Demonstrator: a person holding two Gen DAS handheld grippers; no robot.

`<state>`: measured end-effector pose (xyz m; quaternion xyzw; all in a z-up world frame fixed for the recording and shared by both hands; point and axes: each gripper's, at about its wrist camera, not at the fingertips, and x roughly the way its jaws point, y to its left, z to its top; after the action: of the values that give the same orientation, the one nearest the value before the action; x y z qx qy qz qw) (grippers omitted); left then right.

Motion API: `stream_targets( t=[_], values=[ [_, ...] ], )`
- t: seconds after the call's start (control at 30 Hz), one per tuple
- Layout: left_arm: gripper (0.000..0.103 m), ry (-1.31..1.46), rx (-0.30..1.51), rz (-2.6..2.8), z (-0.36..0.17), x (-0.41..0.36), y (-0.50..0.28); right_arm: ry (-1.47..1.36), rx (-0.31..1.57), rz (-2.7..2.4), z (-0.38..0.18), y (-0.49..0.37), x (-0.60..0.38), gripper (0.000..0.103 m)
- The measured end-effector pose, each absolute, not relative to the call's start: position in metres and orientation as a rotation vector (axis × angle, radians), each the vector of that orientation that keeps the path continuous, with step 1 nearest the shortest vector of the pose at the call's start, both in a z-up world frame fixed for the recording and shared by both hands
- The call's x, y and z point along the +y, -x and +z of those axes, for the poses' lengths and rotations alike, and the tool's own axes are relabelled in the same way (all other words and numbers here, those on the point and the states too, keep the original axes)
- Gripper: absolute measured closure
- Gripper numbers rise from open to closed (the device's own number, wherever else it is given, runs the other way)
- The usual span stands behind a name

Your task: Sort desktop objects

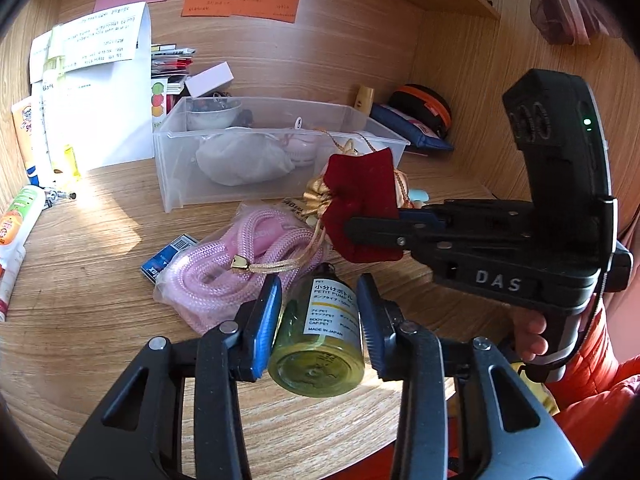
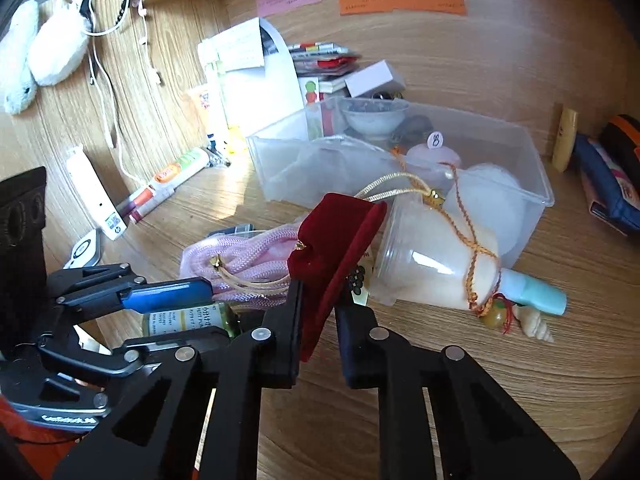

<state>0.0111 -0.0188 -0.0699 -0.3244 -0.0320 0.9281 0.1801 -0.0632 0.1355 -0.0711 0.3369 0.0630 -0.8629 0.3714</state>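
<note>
My left gripper (image 1: 320,316) is shut on a small yellow-green pump bottle (image 1: 320,344) with a white Japanese label, held just above the desk. It also shows in the right wrist view (image 2: 188,320). My right gripper (image 2: 316,320) is shut on a dark red velvet pouch (image 2: 336,248) with a gold drawstring, held above the desk right of the bottle; the pouch shows in the left wrist view (image 1: 360,208). A clear plastic bin (image 1: 280,148) with a white cloth bag and a bowl inside stands behind.
A pink rope in a plastic bag (image 1: 232,268) and a blue box (image 1: 168,258) lie in front of the bin. A clear cup with a cord, a teal tube (image 2: 536,290) and a shell lie to the right. Tubes (image 1: 18,220), papers and pouches (image 1: 412,128) line the walls.
</note>
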Motion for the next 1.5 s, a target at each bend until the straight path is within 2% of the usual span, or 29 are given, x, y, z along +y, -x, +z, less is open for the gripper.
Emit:
stream_targets(
  t=[0.4, 0.5, 0.7, 1.2, 1.37, 1.4, 1.43, 1.47, 1.5],
  values=[
    [0.067, 0.931, -0.05, 2.591, -0.069, -0.012, -0.02, -0.814, 0.081, -2.245, -0.05, 0.057, 0.163, 0.09],
    [0.062, 0.973, -0.043, 2.553, -0.075, -0.008, -0.019, -0.805, 0.081, -2.251, -0.049, 0.056, 0.167, 0.09],
    [0.063, 1.032, 0.005, 2.561, -0.086, 0.003, -0.017, -0.784, 0.073, -2.258, -0.047, 0.052, 0.172, 0.09],
    [0.063, 0.853, -0.06, 2.701, -0.037, -0.015, -0.003, -0.649, 0.021, -2.355, -0.008, 0.053, 0.205, 0.09],
    [0.063, 0.85, -0.095, 2.714, -0.032, -0.023, 0.005, -0.704, 0.064, -2.359, -0.011, 0.062, 0.208, 0.089],
    [0.063, 0.852, -0.102, 2.713, -0.032, -0.024, 0.005, -0.739, 0.069, -2.343, -0.016, 0.064, 0.207, 0.084],
    [0.063, 0.855, -0.107, 2.713, -0.032, -0.024, 0.006, -0.775, 0.076, -2.326, -0.022, 0.065, 0.207, 0.067],
    [0.063, 0.859, -0.112, 2.712, -0.033, -0.025, 0.006, -0.805, 0.085, -2.316, -0.029, 0.065, 0.207, 0.056],
    [0.063, 0.861, -0.115, 2.713, -0.033, -0.025, 0.007, -0.828, 0.093, -2.315, -0.035, 0.065, 0.207, 0.039]
  ],
)
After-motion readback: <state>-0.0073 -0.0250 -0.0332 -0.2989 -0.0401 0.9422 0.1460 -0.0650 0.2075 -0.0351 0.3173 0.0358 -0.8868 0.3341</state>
